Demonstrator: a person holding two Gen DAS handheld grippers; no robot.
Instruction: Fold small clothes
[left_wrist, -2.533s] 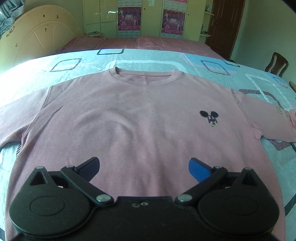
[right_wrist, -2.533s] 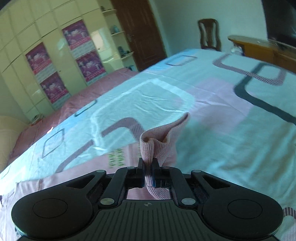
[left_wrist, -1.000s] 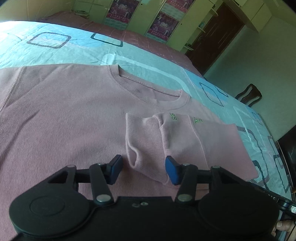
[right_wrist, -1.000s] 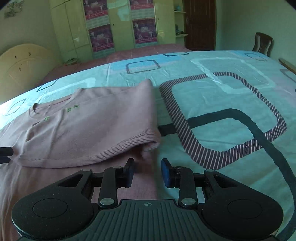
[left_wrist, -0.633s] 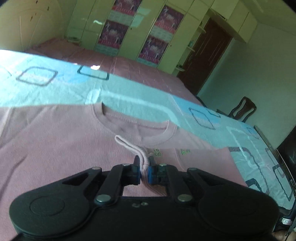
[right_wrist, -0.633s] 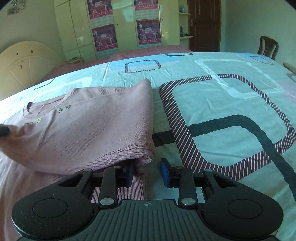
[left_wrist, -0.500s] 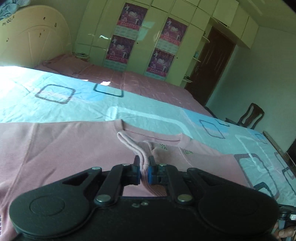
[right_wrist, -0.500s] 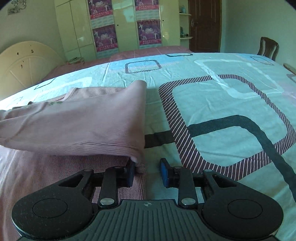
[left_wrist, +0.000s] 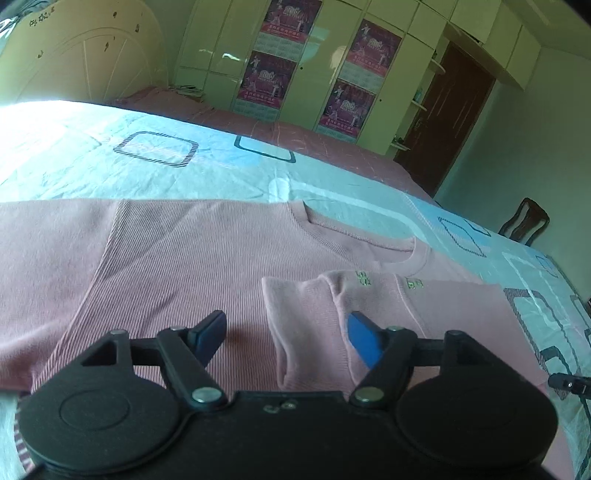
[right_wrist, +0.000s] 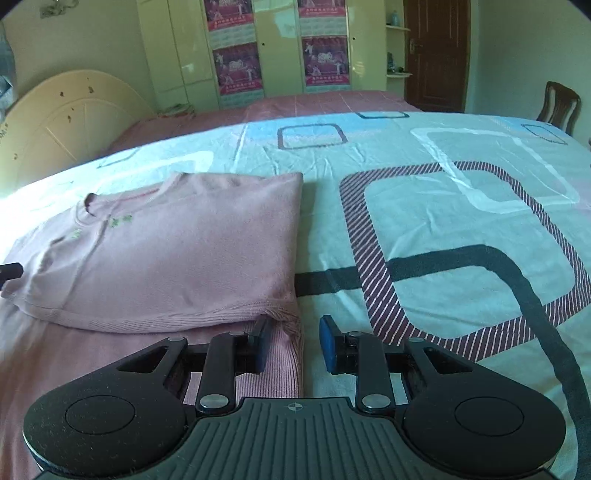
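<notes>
A pink shirt (left_wrist: 177, 266) lies flat on the patterned bedsheet (left_wrist: 147, 173), collar away from me. Its right sleeve (left_wrist: 424, 306) is folded across the chest, and the cuff (left_wrist: 299, 325) rests between the fingers of my left gripper (left_wrist: 287, 336). That gripper's jaws are opening and its blue pads stand clear of the cuff. In the right wrist view the folded part (right_wrist: 177, 251) lies flat. My right gripper (right_wrist: 294, 345) stands open over the shirt's side edge (right_wrist: 286, 354), with fabric between the pads but not pinched. The tip of the left gripper (right_wrist: 9, 271) shows at the left edge.
The bed is wide, with bare sheet (right_wrist: 461, 229) to the right of the shirt. Behind it are a cream headboard (right_wrist: 66, 122), cupboards with posters (right_wrist: 280, 48), a dark door (right_wrist: 436, 55) and a wooden chair (right_wrist: 557, 103).
Half a second ago my left gripper was shut on the lifted sleeve cuff. It has let go and opened, and the sleeve now lies flat on the chest. The right gripper has hardly moved.
</notes>
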